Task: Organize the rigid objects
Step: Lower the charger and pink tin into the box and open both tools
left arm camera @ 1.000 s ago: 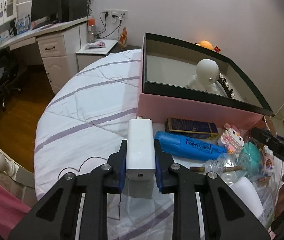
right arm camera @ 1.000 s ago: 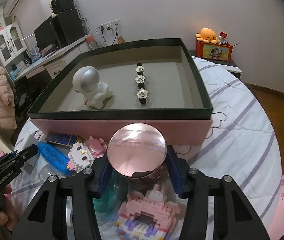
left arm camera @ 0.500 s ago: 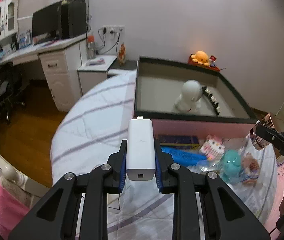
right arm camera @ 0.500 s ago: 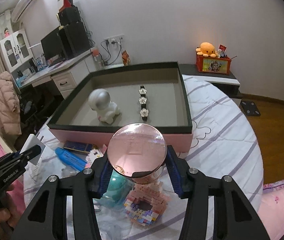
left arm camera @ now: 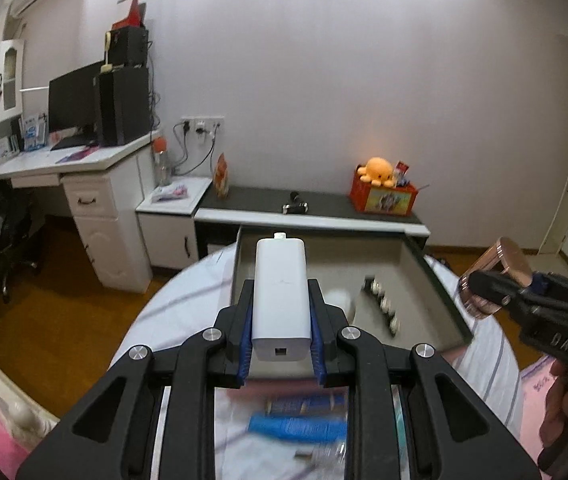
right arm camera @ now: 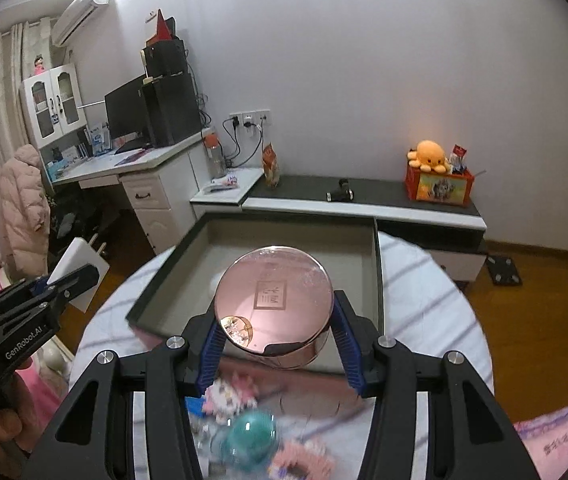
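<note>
Left wrist view: the left gripper (left arm camera: 280, 344) sits at lower centre, its blue pads clamped tight on a white power bank (left arm camera: 281, 300) that stands up between them, a port facing the camera. Beyond it, in mid-frame, lies the open box (left arm camera: 435, 280) with dark rim and grey floor; inside it a white figurine (left arm camera: 341, 300) shows partly behind the right finger, and a black strip with white flowers (left arm camera: 383, 304) runs along the floor to its right. At the right edge the right gripper (left arm camera: 495, 284) reaches in, a rose-gold round tin (left arm camera: 499, 272) caught in its tips, a hand (left arm camera: 563, 412) below on its handle. At the bottom, blurred between the fingers, lie a blue marker pen (left arm camera: 295, 428) and other small items on the striped bedcover (left arm camera: 172, 308).

Right wrist view: the right gripper (right arm camera: 280, 344) holds the rose-gold round tin (right arm camera: 274, 308) at frame centre, jaws partly apart and pressing its sides, the mirrored lid facing the camera. The box (right arm camera: 164, 280) lies behind it. At the left edge the left gripper (right arm camera: 60, 284) carries the white power bank (right arm camera: 80, 264). Along the bottom, blurred, sit a pink-and-white brick figure (right arm camera: 232, 396), a teal ball (right arm camera: 252, 436) and a pink brick piece (right arm camera: 303, 460).
</note>
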Demonstrator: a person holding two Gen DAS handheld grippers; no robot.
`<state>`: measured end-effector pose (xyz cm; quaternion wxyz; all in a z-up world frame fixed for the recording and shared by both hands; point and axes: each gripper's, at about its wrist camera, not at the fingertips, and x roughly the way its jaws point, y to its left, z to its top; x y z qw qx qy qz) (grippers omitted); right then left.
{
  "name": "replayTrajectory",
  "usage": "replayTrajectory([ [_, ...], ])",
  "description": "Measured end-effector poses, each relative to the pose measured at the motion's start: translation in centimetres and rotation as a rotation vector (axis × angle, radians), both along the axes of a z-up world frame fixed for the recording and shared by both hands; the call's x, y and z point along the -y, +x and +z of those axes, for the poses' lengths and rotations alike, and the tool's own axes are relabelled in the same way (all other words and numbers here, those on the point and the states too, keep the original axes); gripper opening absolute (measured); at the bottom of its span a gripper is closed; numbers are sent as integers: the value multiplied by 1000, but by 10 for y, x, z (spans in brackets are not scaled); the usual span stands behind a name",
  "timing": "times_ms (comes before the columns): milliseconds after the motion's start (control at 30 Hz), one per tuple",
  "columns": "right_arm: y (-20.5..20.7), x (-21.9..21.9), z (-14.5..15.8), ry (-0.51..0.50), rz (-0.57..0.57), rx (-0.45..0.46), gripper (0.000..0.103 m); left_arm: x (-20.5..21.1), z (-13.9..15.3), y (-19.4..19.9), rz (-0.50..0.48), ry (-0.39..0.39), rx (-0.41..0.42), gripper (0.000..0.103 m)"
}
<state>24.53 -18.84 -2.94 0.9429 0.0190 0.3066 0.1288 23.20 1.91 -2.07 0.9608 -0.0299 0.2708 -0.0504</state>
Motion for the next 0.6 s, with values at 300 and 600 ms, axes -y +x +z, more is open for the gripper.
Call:
replayTrajectory([
  [300, 88, 3, -34, -14, -21, -131, 51, 21, -32, 92, -26, 10, -98, 23],
  [600, 136, 15, -90, -34, -40, -288, 51, 36, -94, 134, -33, 29, -263, 24],
])
